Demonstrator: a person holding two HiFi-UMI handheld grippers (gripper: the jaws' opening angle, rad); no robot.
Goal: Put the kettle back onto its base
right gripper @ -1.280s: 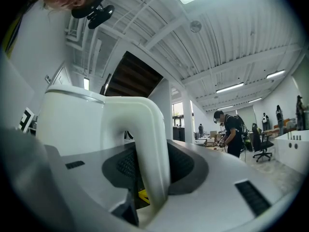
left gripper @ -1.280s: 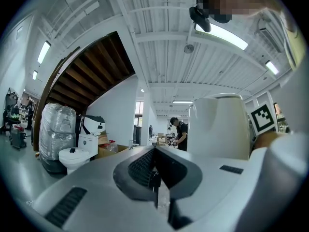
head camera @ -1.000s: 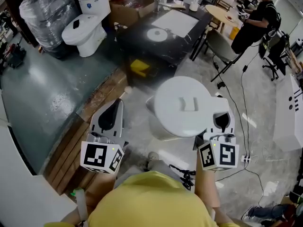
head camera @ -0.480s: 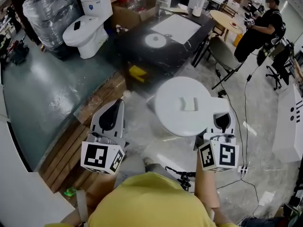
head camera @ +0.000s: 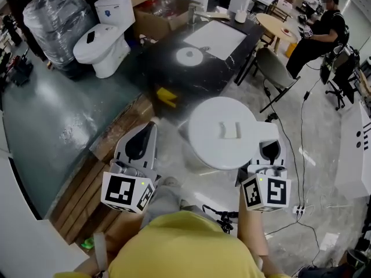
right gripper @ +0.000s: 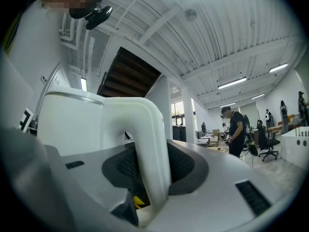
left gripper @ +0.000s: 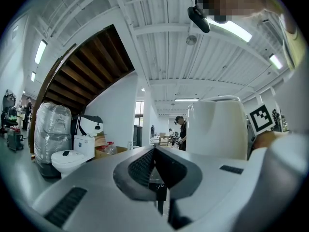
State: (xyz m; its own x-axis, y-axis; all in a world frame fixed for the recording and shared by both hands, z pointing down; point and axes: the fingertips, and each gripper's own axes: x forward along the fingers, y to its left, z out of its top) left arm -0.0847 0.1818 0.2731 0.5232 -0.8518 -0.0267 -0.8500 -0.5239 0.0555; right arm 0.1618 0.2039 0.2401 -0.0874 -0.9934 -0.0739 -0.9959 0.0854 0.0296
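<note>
**Inspector:** State of your grippers?

**Operator:** My right gripper (head camera: 270, 148) is clamped on the handle (right gripper: 150, 144) of the kettle (head camera: 223, 133), with a pad pressing each side. My left gripper (head camera: 148, 129) is closed on nothing and rides level beside the kettle, clear of it.

**Inspector:** Where is the kettle?

**Operator:** It is in the air just ahead of me, over the floor, upright with the lid on top. Only the handle grip carries it. The base (head camera: 189, 55) lies further off on the black table (head camera: 220, 68), well apart from the kettle.

**Inspector:** Hazards?

**Operator:**
- **Pivoting:** With the grip on the handle alone, the body could swing or tip about the pads if I jolt it. My left gripper gives no support underneath.
- **Collision:** A chair (head camera: 272, 68) stands near the table's corner, and a careless approach could knock the kettle against it or against the table edge.
- **Seating:** From here the lid hides the kettle's underside, and I cannot make out the base's centre fitting. Lowering off-centre would probably leave the kettle perched on the rim of the base, tilted. Letting go then could topple it.
</note>
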